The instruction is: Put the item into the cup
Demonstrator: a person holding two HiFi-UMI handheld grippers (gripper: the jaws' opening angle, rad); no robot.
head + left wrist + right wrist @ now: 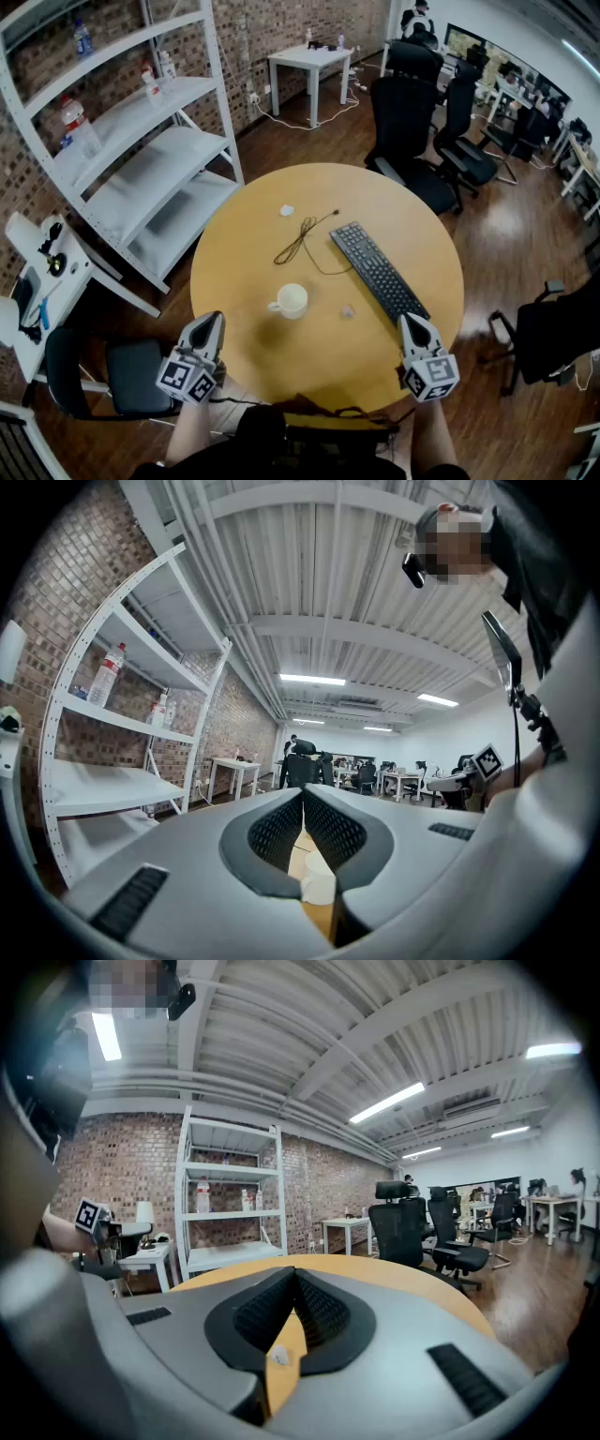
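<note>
A white cup [292, 300] with its handle to the left stands on the round wooden table [253, 234], near the front middle. A small pale item [348, 310] lies just right of the cup. My left gripper [214, 321] hovers at the table's front left edge, shut and empty; the left gripper view shows the cup [319, 889] low behind its closed jaws. My right gripper [410, 322] is at the front right edge, shut and empty. In the right gripper view the small item [279, 1357] shows on the tabletop below the closed jaws.
A black keyboard [378, 272] lies diagonally on the right half of the table, a thin dark cable [302, 240] loops behind the cup, and a small white scrap [287, 210] lies farther back. A white shelf unit [141, 141] stands left; black office chairs [412, 122] stand behind.
</note>
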